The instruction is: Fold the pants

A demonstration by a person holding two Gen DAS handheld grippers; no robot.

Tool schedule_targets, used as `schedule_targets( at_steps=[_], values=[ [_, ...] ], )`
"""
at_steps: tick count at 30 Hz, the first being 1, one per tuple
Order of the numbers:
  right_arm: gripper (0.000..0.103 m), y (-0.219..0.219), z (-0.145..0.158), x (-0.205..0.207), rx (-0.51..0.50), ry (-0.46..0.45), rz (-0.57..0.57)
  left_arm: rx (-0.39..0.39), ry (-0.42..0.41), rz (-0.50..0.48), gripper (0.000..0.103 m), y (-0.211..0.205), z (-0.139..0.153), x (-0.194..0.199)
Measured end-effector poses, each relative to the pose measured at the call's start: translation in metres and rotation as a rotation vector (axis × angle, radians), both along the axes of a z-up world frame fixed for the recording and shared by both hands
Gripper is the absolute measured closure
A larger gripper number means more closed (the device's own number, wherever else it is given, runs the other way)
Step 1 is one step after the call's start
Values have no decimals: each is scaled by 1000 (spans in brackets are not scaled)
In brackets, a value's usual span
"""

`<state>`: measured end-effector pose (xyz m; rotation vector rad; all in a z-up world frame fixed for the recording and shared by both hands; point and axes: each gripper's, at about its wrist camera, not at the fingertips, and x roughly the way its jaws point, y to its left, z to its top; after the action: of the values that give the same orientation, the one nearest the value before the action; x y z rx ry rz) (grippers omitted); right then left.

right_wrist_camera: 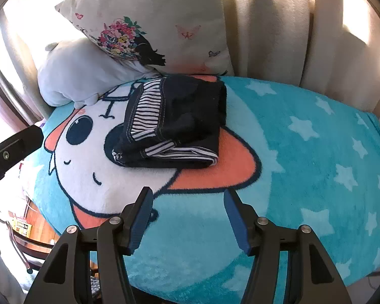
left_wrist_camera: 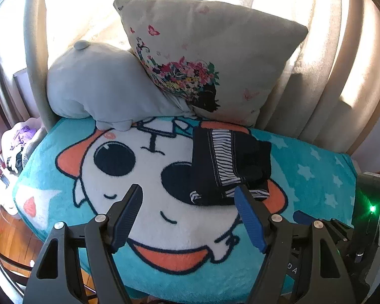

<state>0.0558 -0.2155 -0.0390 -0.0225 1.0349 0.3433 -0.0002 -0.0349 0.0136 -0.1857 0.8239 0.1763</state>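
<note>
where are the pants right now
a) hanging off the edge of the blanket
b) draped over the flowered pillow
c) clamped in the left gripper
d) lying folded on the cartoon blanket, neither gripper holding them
d: the dark pants lie in a folded bundle on the cartoon blanket, while the left gripper and right gripper both sit open and empty short of them, and the flowered pillow stands behind.

Teal cartoon blanket (left_wrist_camera: pixel 316 157) with white stars. Grey plush toy (left_wrist_camera: pixel 98 88) at its far edge, touching floral cushion (left_wrist_camera: pixel 215 50). Cream curtain (right_wrist_camera: pixel 278 25) behind.
</note>
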Motion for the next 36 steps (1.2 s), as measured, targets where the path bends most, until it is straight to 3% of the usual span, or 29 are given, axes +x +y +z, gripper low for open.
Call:
schedule_targets(
  at_steps=[3, 5, 8, 14, 24, 36],
  values=[
    [40, 5, 1, 1, -13, -14, 5, 73, -56, 56, 27, 3, 11, -7],
    [40, 9, 4, 0, -31, -38, 4, 162, -116, 110, 10, 3, 24, -14],
    [39, 13, 8, 1, -43, -62, -1, 238, -201, 155, 1, 6, 44, -23],
    [39, 22, 9, 2, -57, -71, -13, 303, -200, 209, 0, 19, 53, -27],
    [38, 48, 9, 3, -97, -72, -16, 148, -1, 57, 0, 46, 16, 5],
    [36, 75, 3, 8, -113, -44, -51, 65, 126, -20, 0, 71, -14, 25]
  ],
)
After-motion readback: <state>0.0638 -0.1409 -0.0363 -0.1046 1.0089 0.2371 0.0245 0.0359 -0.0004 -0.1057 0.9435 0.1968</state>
